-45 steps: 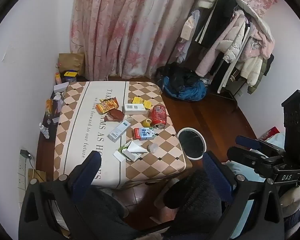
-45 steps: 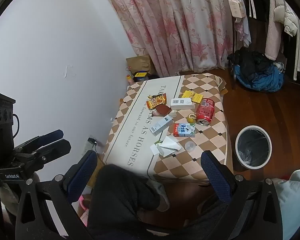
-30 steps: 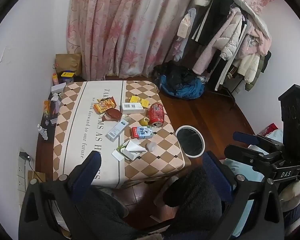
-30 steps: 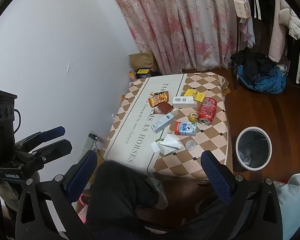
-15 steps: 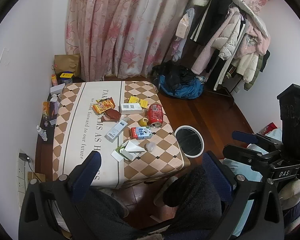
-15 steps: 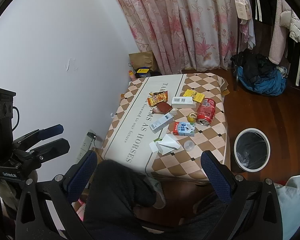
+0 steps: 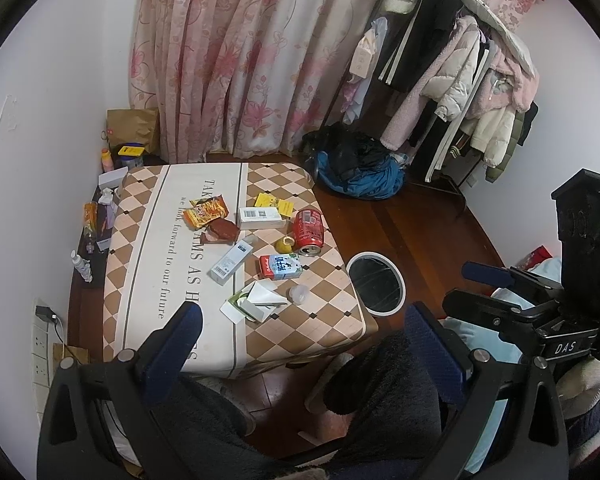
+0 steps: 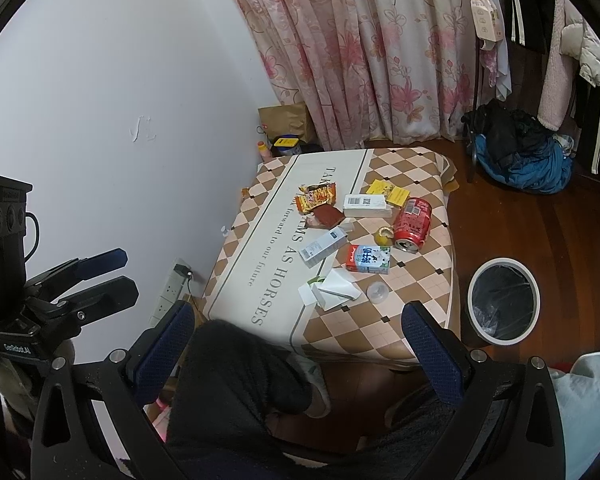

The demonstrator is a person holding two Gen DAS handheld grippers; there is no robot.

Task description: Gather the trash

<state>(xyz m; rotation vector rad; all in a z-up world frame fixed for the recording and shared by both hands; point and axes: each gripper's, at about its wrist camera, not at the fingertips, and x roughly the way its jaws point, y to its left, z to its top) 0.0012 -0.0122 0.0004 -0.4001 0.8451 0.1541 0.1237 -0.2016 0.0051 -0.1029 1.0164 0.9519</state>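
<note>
Trash lies on a low table with a checked cloth (image 7: 148, 240): a red can (image 7: 309, 227) on its side, a milk carton (image 7: 280, 267), a white box (image 7: 260, 218), an orange snack wrapper (image 7: 204, 212), a long white box (image 7: 232, 262), crumpled paper (image 7: 256, 300) and a clear plastic lid (image 7: 299, 294). A white-rimmed bin (image 7: 375, 289) with a black liner stands on the floor to the right of the table. My left gripper (image 7: 304, 340) is open and empty, held high in front of the table. My right gripper (image 8: 296, 340) is also open and empty, high above the table's near edge; the can (image 8: 412, 224) and bin (image 8: 504, 300) show ahead.
A clothes rack (image 7: 460, 80) with coats and a blue-black pile of clothes (image 7: 356, 172) stand at the back right. Pink floral curtains (image 7: 240, 60) hang behind the table. Bottles and a paper bag (image 7: 132, 128) sit along the left wall. My knees are below the grippers.
Both grippers have drifted slightly back and up, so the table looks a little smaller and farther. Both stay open and empty. Nothing on the table has moved.
</note>
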